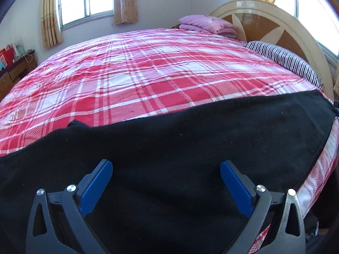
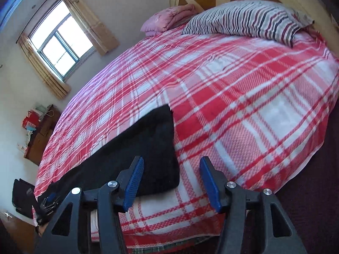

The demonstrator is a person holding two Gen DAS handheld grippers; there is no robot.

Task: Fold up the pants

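Note:
Black pants lie flat along the near edge of a bed with a red and white plaid sheet. My left gripper is open and empty, hovering over the middle of the pants. In the right wrist view one end of the pants lies at the left, with its corner near the bed's front edge. My right gripper is open and empty, just above that end's right-hand edge, its left finger over the black cloth. The left gripper shows at far left.
A striped pillow and a folded pink blanket lie at the head of the bed by the wooden headboard. A window with curtains and a wooden dresser stand across the room.

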